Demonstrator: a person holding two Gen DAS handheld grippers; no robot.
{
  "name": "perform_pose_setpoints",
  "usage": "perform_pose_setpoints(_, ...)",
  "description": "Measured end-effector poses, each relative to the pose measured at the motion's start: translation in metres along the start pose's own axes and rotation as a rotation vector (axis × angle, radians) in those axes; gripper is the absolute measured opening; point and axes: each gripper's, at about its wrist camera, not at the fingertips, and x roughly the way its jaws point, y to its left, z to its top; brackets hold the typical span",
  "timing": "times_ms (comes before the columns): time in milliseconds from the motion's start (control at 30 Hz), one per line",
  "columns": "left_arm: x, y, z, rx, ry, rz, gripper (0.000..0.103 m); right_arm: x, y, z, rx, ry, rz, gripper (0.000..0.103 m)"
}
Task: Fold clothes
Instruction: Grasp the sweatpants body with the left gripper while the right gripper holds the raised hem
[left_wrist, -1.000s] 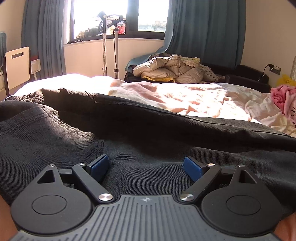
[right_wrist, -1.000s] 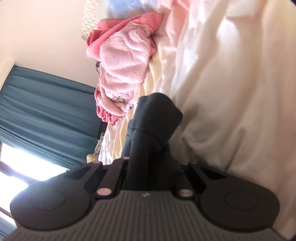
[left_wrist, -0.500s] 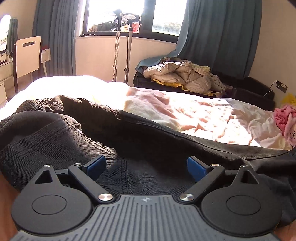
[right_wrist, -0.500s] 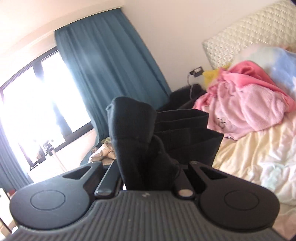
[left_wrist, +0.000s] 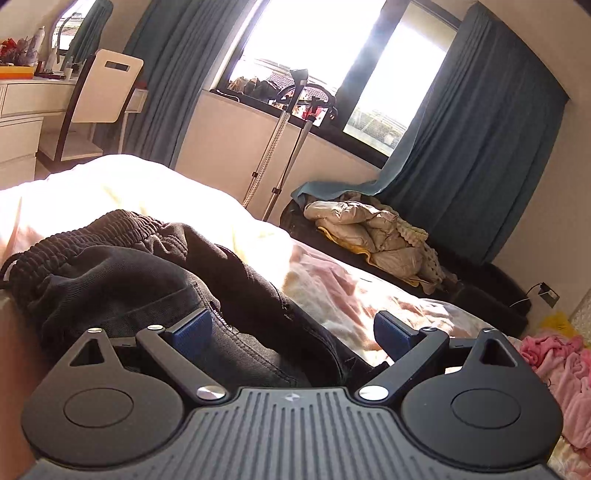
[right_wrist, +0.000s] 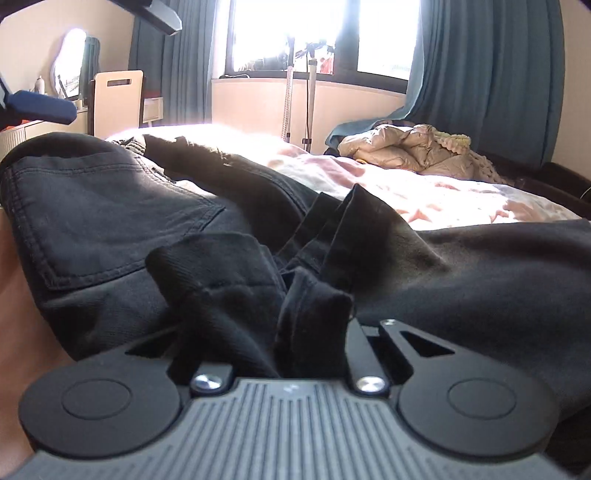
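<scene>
Black trousers (left_wrist: 129, 273) lie across the bed (left_wrist: 147, 184), their elastic waistband (left_wrist: 92, 229) at the left. My left gripper (left_wrist: 291, 325) hovers just above them, open, blue pads wide apart and nothing between them. In the right wrist view, my right gripper (right_wrist: 291, 332) holds a bunched end of a trouser leg (right_wrist: 229, 280) down over the seat and back pocket (right_wrist: 110, 229). Its jaws are opening, and the cloth still stands between them and hides the pads. The blue pad (right_wrist: 40, 107) of the left gripper shows at the upper left there.
A pink garment (left_wrist: 554, 362) lies at the bed's right end. A beige puffy jacket (left_wrist: 369, 229) is heaped on a dark sofa beyond the bed. Two metal stands (left_wrist: 280, 147) are under the window, and a chair (left_wrist: 107, 88) and a desk are at the far left.
My right gripper rolled upright and swung the trouser leg across the bed onto the seat of the trousers. My left gripper rose, tilted and shifted toward the waistband, staying open.
</scene>
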Motion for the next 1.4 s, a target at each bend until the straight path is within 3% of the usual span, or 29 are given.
perform_pose_setpoints(33,0.002,-0.001,-0.001,-0.005,0.009,-0.012,0.095,-0.005,-0.001,0.003,0.019,0.0,0.019,0.018)
perform_pose_setpoints(100,0.005,-0.006,-0.005,0.006,0.021,-0.046,0.095,-0.022,0.004,0.009,0.006,0.022,0.074,0.039)
perform_pose_setpoints(167,0.006,-0.014,-0.009,0.047,0.021,-0.056,0.095,-0.04,0.011,0.014,-0.025,0.051,0.136,0.05)
perform_pose_setpoints(300,0.008,-0.025,-0.02,0.107,0.032,-0.083,0.094,-0.094,-0.002,0.005,0.004,0.041,0.26,0.063)
perform_pose_setpoints(400,0.013,-0.033,-0.032,0.143,0.064,-0.12,0.09,-0.133,-0.036,-0.02,0.08,-0.062,0.209,0.072)
perform_pose_setpoints(533,0.017,-0.051,-0.053,0.243,0.122,-0.15,0.073,-0.145,-0.11,-0.051,0.456,-0.096,-0.065,0.072)
perform_pose_setpoints(600,0.016,-0.06,-0.064,0.3,0.135,-0.17,0.067,-0.149,-0.133,-0.053,0.497,-0.165,-0.206,0.072)
perform_pose_setpoints(667,0.013,-0.07,-0.076,0.377,0.133,-0.191,0.063,-0.148,-0.149,-0.054,0.546,-0.193,-0.271,0.073)
perform_pose_setpoints(733,0.008,-0.077,-0.086,0.442,0.123,-0.213,0.063,-0.136,-0.16,-0.062,0.604,-0.148,-0.26,0.073)
perform_pose_setpoints(867,0.0,-0.088,-0.101,0.522,0.111,-0.259,0.063,-0.101,-0.173,-0.085,0.664,0.037,-0.223,0.073)
perform_pose_setpoints(1100,0.003,-0.098,-0.119,0.597,0.133,-0.267,0.065,-0.103,-0.178,-0.088,0.732,0.007,-0.191,0.076)
perform_pose_setpoints(1267,0.014,-0.106,-0.136,0.704,0.141,-0.197,0.063,-0.101,-0.174,-0.087,0.732,0.005,-0.189,0.08)
perform_pose_setpoints(1400,0.025,-0.102,-0.139,0.693,0.182,-0.178,0.057,-0.1,-0.174,-0.087,0.747,-0.007,-0.186,0.082)
